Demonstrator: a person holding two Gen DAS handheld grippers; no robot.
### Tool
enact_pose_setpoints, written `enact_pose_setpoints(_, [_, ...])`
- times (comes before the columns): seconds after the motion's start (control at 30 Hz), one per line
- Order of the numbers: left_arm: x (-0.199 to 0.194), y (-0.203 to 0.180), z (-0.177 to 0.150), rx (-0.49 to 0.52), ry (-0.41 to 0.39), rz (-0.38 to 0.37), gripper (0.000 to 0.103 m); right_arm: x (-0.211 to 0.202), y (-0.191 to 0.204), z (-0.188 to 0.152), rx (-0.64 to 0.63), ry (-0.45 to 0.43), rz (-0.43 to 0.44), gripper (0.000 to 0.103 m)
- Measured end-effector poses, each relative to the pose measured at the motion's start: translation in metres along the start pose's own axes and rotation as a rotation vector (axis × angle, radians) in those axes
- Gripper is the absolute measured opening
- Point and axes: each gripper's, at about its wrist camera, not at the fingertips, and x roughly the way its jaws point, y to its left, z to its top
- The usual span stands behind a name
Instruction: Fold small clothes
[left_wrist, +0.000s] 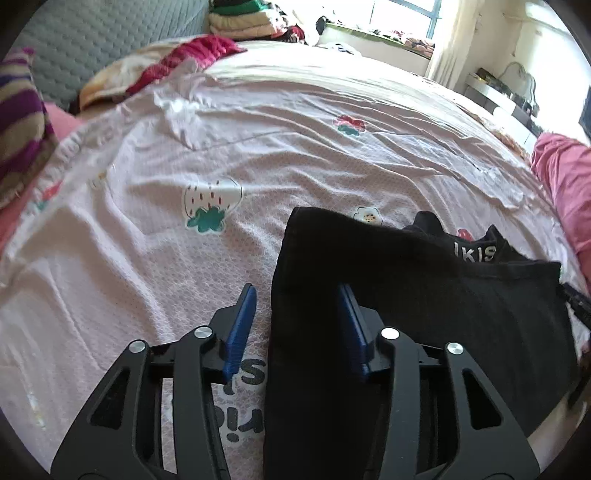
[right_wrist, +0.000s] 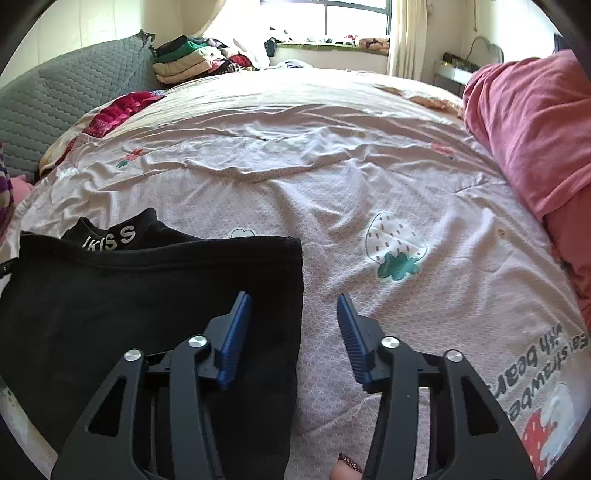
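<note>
- Left gripper (left_wrist: 297, 295): blue-padded fingers (left_wrist: 243, 325) are seen spread apart, nothing clamped. The left edge of a black garment (left_wrist: 424, 295) lies in the gap btwn them; the right pad is seen over the cloth, the left pad over bare bedspread. Contact w/ the cloth can't be told.
- Right gripper (right_wrist: 293, 301): fingers (right_wrist: 351, 332) are likewise parted, nothing held. The garment's right edge (right_wrist: 147, 295) falls in the gap, just beside the left pad; the right pad is seen over bedspread.
- The black garment is laid flat on the bed, near edge, folded over w/ a straight top hem. A band w/ white letters "KISS" (right_wrist: 110, 236) is seen sticking out behind that hem.
- Bedspread (left_wrist: 295, 147): pale pink, wrinkled, printed w/ strawberries (left_wrist: 210, 203) and dark lettering.
- A pink bundle of bedding (right_wrist: 535, 129) is piled at the right side.
- Farther back: a grey quilted cover (right_wrist: 55, 99), a stack of folded clothes (right_wrist: 188, 59), and a bright window (right_wrist: 332, 14).
- A fingertip w/ a dark painted nail (right_wrist: 347, 467) is visible at the bottom of the right view.
</note>
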Motion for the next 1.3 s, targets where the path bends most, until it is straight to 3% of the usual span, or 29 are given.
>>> enact_pose_setpoints(0.13, [0.007, 0.002, 0.003, -0.016, 0.013, -0.030, 0.041, 0.005, 0.000, 0.001, 0.019, 0.010, 0.034, 0.049])
enact_pose_setpoints(0.17, [0.009, 0.001, 0.004, -0.016, 0.015, -0.030, 0.037, 0.005, 0.000, 0.001, 0.021, 0.011, 0.044, 0.042])
enact_pose_setpoints(0.2, [0.010, 0.000, 0.004, -0.015, 0.015, -0.030, 0.020, 0.005, 0.000, 0.001, 0.024, 0.012, 0.067, 0.023])
enact_pose_setpoints(0.27, [0.008, -0.003, 0.004, -0.002, 0.003, -0.020, 0.006, 0.003, 0.001, 0.000, 0.021, 0.001, 0.067, 0.011])
enact_pose_setpoints(0.3, [0.006, -0.005, 0.005, 0.008, -0.008, -0.013, 0.004, 0.001, 0.002, 0.001, 0.017, -0.009, 0.064, 0.008])
enact_pose_setpoints(0.47, [-0.021, -0.016, 0.013, 0.066, -0.140, 0.014, 0.003, -0.018, 0.001, 0.011, 0.026, -0.107, 0.052, 0.006])
enact_pose_setpoints(0.53, [-0.023, -0.019, 0.015, 0.088, -0.157, 0.037, 0.004, -0.019, 0.002, 0.013, 0.013, -0.120, 0.034, 0.006])
enact_pose_setpoints(0.73, [0.010, -0.010, 0.005, 0.059, -0.042, 0.076, 0.006, 0.003, 0.006, 0.003, -0.018, -0.050, -0.045, 0.007])
enact_pose_setpoints(0.83, [0.012, -0.008, 0.001, 0.062, -0.034, 0.090, 0.013, 0.010, 0.006, -0.003, -0.017, -0.024, -0.084, 0.010])
enact_pose_setpoints(1.03, [0.010, -0.009, -0.005, 0.074, -0.017, 0.091, 0.021, 0.007, 0.004, -0.009, 0.005, -0.023, -0.142, 0.030])
enact_pose_setpoints(1.3, [0.007, -0.003, -0.010, 0.073, 0.008, 0.082, 0.036, -0.007, -0.014, -0.019, 0.130, -0.006, -0.108, 0.056])
